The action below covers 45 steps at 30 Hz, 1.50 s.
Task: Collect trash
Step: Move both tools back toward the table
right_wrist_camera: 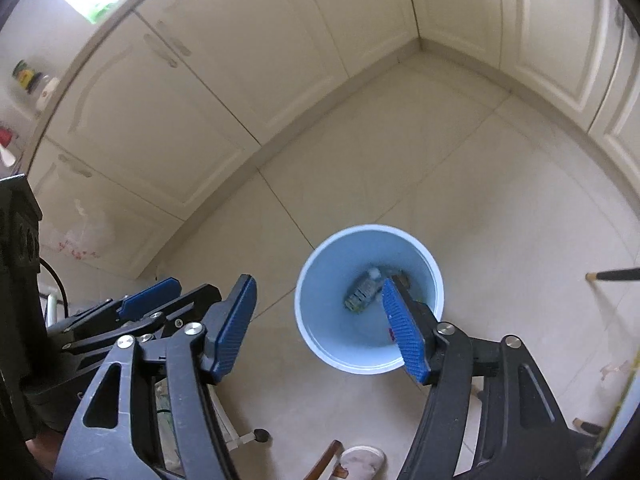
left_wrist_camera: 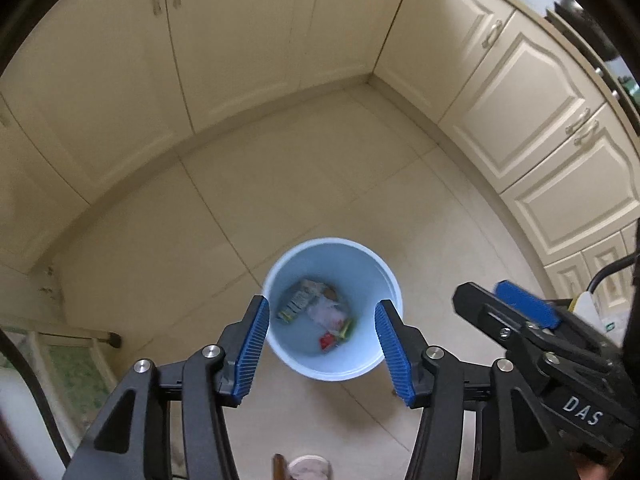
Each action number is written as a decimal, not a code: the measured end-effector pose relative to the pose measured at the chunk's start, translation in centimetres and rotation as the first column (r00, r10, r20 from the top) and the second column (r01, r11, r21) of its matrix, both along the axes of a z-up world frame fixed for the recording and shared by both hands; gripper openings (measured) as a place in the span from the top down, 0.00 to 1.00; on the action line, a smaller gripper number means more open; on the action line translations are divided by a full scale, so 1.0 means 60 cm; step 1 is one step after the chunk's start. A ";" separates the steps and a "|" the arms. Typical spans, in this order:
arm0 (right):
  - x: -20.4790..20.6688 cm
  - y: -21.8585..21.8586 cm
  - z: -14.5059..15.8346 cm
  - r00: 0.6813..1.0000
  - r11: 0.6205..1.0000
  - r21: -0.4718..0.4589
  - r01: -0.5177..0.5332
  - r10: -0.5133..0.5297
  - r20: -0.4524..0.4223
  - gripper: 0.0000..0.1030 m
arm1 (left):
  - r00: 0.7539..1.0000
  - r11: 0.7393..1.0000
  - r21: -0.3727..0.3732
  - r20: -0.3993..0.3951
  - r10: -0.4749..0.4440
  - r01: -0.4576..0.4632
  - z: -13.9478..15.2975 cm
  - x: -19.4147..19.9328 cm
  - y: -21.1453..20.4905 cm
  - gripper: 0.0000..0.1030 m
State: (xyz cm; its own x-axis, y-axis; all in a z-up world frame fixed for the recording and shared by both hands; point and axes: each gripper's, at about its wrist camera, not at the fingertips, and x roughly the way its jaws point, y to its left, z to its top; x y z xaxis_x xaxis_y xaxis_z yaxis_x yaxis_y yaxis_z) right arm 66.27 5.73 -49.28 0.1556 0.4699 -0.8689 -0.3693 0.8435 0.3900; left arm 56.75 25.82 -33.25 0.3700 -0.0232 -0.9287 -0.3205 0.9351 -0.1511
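A light blue bin [left_wrist_camera: 280, 352] stands on the tiled floor and holds trash [left_wrist_camera: 316, 312]: a plastic bottle, a crumpled wrapper and red and green scraps. My left gripper [left_wrist_camera: 322, 344] is open and empty, held high above the bin. In the right wrist view the bin [right_wrist_camera: 340, 344] sits below, with the bottle [right_wrist_camera: 362, 292] inside. My right gripper [right_wrist_camera: 320, 328] is open and empty above the bin's left rim. Each gripper shows at the edge of the other's view: the right gripper [left_wrist_camera: 520, 316] and the left gripper [right_wrist_camera: 140, 308].
Cream cabinet doors [left_wrist_camera: 532, 92] line the back and right, meeting in a corner. A stool leg [left_wrist_camera: 108, 338] stands at the left. A slippered foot [right_wrist_camera: 360, 460] is at the bottom. A broom handle [right_wrist_camera: 612, 276] lies at the right.
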 end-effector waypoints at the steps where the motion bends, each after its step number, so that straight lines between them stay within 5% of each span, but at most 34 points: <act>1: -0.010 0.000 0.022 1.000 1.000 -0.019 -0.001 0.001 0.021 0.31 | 1.000 1.000 0.028 0.010 0.004 -0.004 0.021 -0.012 -0.004 0.50; 6: -0.071 0.004 0.142 0.987 0.998 -0.068 -0.011 0.021 0.158 0.14 | 0.993 0.988 0.142 0.111 0.036 -0.051 0.131 -0.087 -0.034 0.50; 10: -0.136 -0.001 0.256 0.945 0.997 -0.073 -0.006 0.029 0.326 0.11 | 0.970 0.972 0.209 0.236 0.052 -0.103 0.240 -0.158 -0.069 0.49; 15: -0.227 -0.058 0.403 0.862 0.998 -0.022 0.060 -0.040 0.505 0.00 | 0.900 0.962 0.241 0.435 0.014 -0.131 0.364 -0.257 -0.154 0.28; 21: -0.322 -0.164 0.537 0.742 0.988 0.025 0.149 -0.129 0.657 0.00 | 0.804 0.942 0.313 0.588 -0.090 -0.123 0.449 -0.363 -0.288 0.22; 27: -0.430 -0.251 0.647 0.590 0.965 0.042 0.257 -0.192 0.785 0.00 | 0.648 0.906 0.373 0.744 -0.165 -0.198 0.483 -0.494 -0.442 0.07; 30: -0.480 -0.297 0.687 0.527 0.951 0.062 0.304 -0.222 0.821 0.00 | 0.583 0.909 0.374 0.786 -0.205 -0.185 0.490 -0.544 -0.502 0.04; 37: -0.552 -0.398 0.725 0.451 0.924 0.110 0.367 -0.280 0.848 0.00 | 0.523 0.919 0.376 0.811 -0.263 -0.120 0.474 -0.603 -0.583 0.02; 39: -0.554 -0.420 0.719 0.446 0.918 0.116 0.380 -0.292 0.846 0.00 | 0.511 0.913 0.391 0.812 -0.282 -0.116 0.449 -0.649 -0.529 0.01; 45: -0.550 -0.508 0.708 0.436 0.885 0.133 0.446 -0.344 0.831 0.00 | 0.516 0.898 0.440 0.772 -0.370 -0.015 0.405 -0.628 -0.587 0.01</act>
State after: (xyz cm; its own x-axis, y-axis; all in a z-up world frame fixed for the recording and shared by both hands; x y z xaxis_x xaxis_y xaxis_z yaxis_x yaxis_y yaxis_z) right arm 33.29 -24.73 -6.82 0.9566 0.0902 -0.2770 -0.0894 0.9959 0.0153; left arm 19.06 -9.38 -8.94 0.9866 0.0635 -0.1501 -0.0497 0.9943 0.0942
